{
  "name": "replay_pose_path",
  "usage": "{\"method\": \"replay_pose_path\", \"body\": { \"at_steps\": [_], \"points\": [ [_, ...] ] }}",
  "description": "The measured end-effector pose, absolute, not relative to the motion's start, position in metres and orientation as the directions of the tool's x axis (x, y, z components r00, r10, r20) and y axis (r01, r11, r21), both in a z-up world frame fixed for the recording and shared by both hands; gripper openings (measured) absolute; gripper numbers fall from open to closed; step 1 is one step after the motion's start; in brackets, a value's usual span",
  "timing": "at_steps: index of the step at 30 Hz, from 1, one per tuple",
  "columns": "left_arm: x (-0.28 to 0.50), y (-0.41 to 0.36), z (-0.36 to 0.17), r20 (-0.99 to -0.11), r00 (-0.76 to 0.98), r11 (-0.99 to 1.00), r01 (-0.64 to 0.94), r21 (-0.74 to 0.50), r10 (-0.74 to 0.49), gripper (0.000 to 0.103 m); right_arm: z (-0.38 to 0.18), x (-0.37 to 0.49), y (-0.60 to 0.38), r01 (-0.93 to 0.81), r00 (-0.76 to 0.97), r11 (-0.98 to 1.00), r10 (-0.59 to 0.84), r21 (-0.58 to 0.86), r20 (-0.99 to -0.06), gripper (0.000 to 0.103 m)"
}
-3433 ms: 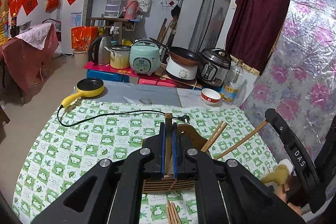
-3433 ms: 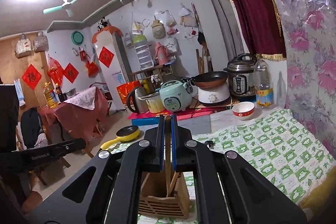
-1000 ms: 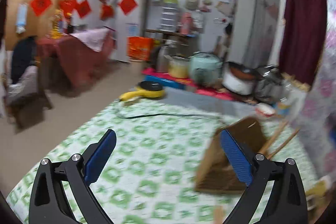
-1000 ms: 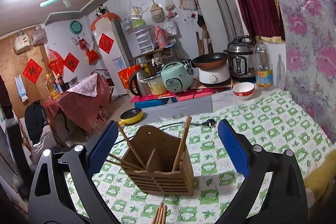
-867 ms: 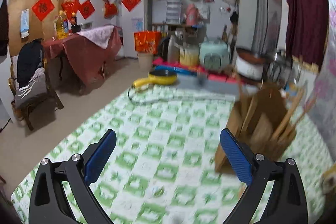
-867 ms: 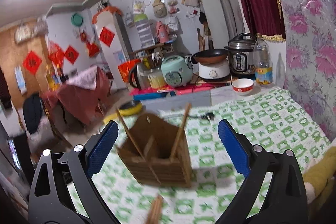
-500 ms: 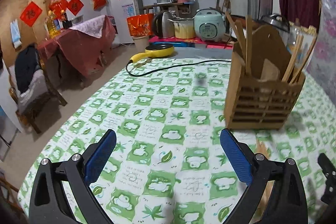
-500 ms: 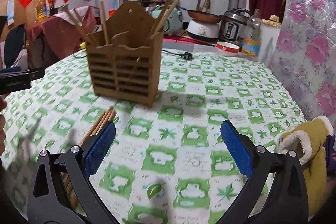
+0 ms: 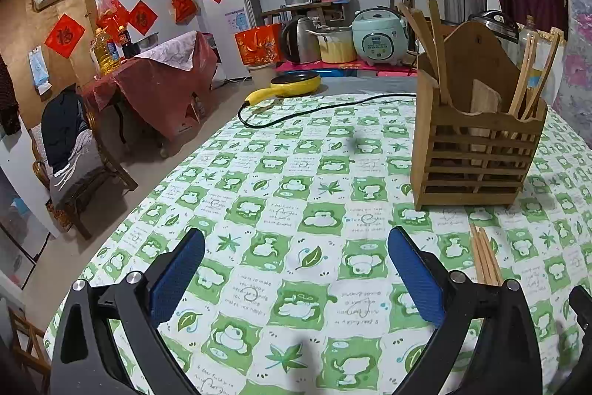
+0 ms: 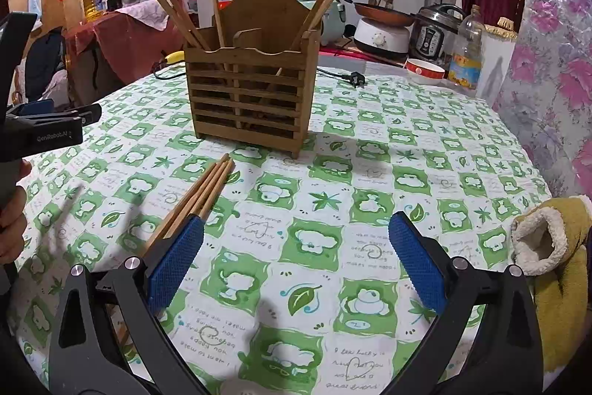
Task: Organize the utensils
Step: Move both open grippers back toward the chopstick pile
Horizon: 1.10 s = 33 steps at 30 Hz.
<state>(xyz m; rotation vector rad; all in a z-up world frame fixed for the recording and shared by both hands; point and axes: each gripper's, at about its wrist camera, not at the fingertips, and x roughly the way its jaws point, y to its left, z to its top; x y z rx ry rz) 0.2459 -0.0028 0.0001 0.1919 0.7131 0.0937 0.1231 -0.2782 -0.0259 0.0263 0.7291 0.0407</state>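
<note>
Hovering both my left gripper (image 9: 296,269) and right gripper (image 10: 296,254) spread wide, empty, near the slatted wooden utensil holder (image 10: 251,91) and loose wooden chopsticks (image 10: 199,195).

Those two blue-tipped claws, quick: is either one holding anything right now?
Left gripper: open, holding nothing.
Right gripper: open, holding nothing; loose chopsticks lie on the table beside its left finger.

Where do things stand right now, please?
Both grippers open, empty. Loose chopsticks on cloth before the holder. Nothing in the way.
</note>
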Motion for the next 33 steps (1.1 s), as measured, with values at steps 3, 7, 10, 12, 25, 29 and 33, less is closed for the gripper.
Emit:
{"method": "replay_pose_path", "body": {
  "at_steps": [3,7,10,12,25,29,33],
  "points": [
    [0.245,-0.003,-0.001,-0.645,0.748,0.976,-0.02,0.216,0.158,0.097,-0.027,0.121,-0.277,-0.039,0.737,0.998,0.062,0.049,-0.673,0.097],
    [0.243,-0.002,-0.01,-0.671,0.726,0.975,0.001,0.224,0.153,0.097,-0.027,0.118,-0.277,-0.033,0.738,0.998,0.056,0.046,-0.672,0.097],
    [0.239,0.0,-0.021,-0.716,0.688,0.976,0.053,0.211,0.117,0.097,-0.027,0.12,-0.285,0.011,0.738,0.999,0.027,0.052,-0.674,0.097],
    [0.235,0.002,-0.027,-0.751,0.658,0.98,0.111,0.164,0.051,0.097,-0.029,0.123,-0.294,0.058,0.727,0.996,0.001,0.063,-0.686,0.097],
    [0.175,-0.045,-0.047,-0.822,0.5,0.811,0.579,0.082,-0.274,0.097,-0.031,0.128,-0.323,0.161,0.714,0.977,-0.017,0.141,-0.7,0.097],
    [0.158,-0.056,-0.051,-0.826,0.477,0.756,0.647,0.099,-0.3,0.097,-0.029,0.127,-0.324,0.161,0.719,0.975,-0.01,0.152,-0.695,0.097],
    [0.155,-0.06,-0.054,-0.842,0.442,0.726,0.682,0.092,-0.309,0.097,-0.029,0.126,-0.326,0.162,0.717,0.973,-0.001,0.165,-0.697,0.097]
  ]
}}
